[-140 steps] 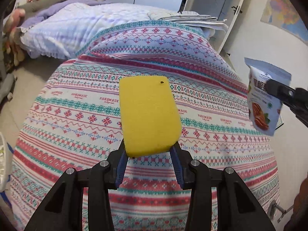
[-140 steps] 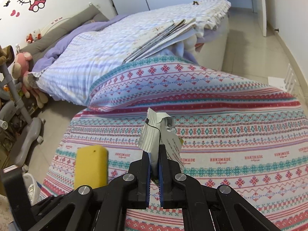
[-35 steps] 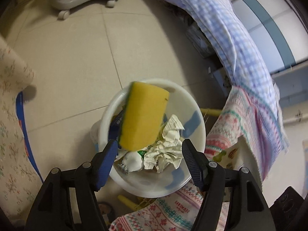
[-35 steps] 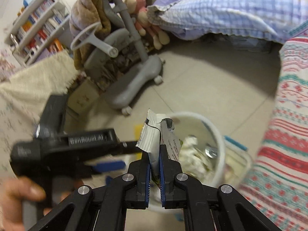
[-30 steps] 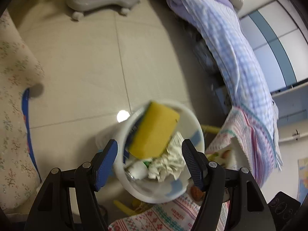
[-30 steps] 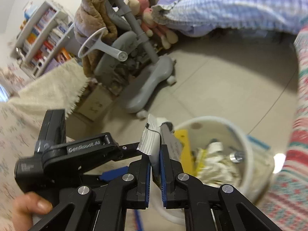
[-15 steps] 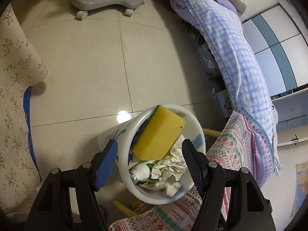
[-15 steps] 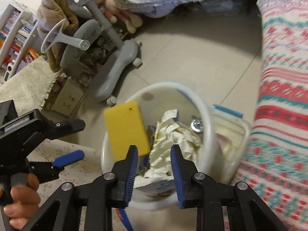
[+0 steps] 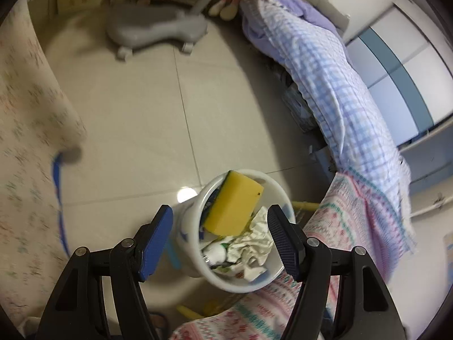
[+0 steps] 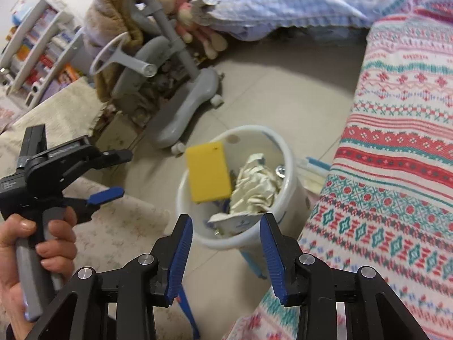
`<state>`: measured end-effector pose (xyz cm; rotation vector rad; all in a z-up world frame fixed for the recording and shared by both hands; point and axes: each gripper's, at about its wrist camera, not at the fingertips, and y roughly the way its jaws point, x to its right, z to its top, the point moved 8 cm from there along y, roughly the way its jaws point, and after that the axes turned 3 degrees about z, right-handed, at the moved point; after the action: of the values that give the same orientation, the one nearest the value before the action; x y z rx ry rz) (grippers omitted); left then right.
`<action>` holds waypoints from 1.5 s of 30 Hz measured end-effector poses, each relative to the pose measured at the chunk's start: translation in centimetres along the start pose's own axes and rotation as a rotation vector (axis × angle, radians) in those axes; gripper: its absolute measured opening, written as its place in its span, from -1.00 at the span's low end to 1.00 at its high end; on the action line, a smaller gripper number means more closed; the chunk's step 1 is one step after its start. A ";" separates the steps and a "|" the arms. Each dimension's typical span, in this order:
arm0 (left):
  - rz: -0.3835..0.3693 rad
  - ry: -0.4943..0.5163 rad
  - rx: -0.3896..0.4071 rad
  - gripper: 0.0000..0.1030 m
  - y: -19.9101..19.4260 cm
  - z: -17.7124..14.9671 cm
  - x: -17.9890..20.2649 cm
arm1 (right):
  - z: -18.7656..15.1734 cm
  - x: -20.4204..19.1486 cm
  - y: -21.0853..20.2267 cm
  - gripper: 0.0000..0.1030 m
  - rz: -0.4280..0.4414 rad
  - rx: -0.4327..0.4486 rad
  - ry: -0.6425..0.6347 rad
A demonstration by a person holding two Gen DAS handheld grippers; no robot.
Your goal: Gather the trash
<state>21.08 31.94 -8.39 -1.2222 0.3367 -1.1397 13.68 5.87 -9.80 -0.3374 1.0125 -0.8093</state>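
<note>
A white trash bin (image 9: 195, 212) (image 10: 286, 153) stands on the tiled floor beside the patterned bedspread. A yellow sponge (image 9: 233, 202) (image 10: 208, 175) leans inside it against the rim, on top of crumpled paper (image 9: 254, 240) (image 10: 256, 184). A snack packet (image 10: 235, 222) lies at the bin's near side. My left gripper (image 9: 219, 240) hovers open above the bin, holding nothing. My right gripper (image 10: 226, 250) is open too, just above the bin's near rim. In the right wrist view a hand (image 10: 36, 243) holds the left gripper (image 10: 116, 174) to the bin's left.
A patterned red and teal bedspread (image 10: 402, 170) (image 9: 354, 218) hangs right beside the bin. A grey wheeled chair base (image 9: 155, 29) (image 10: 187, 104) stands further off on the floor. A bed with checked blue bedding (image 9: 325, 65) lies beyond. A beige floral cloth (image 9: 25, 141) is on the left.
The sponge left my left gripper and landed in the bin. My right gripper opened and the snack packet dropped in too. Both grippers have since pulled back from the bin.
</note>
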 end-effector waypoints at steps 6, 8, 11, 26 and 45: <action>0.137 0.260 0.163 0.40 -5.9 -6.0 2.8 | -0.6 -3.1 -2.8 0.05 -0.039 0.010 -0.150; 0.162 0.273 0.178 0.40 -7.4 -8.2 3.1 | -1.1 -3.7 -4.2 0.05 -0.062 0.025 -0.179; 0.133 0.302 0.232 0.47 -10.9 -11.7 3.6 | -2.9 -4.9 -7.2 0.14 -0.067 0.056 -0.228; 0.210 0.516 0.512 0.75 -23.7 -21.9 8.3 | -8.0 -6.3 -16.1 0.46 -0.207 0.184 -0.318; 0.244 0.528 0.519 0.75 -25.5 -23.5 9.1 | -7.6 -6.2 -19.4 0.90 -0.173 0.244 -0.288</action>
<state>-4.95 13.52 7.94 -0.4024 0.5295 -1.2245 -3.05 -1.73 1.74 -0.3239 0.6135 -0.9981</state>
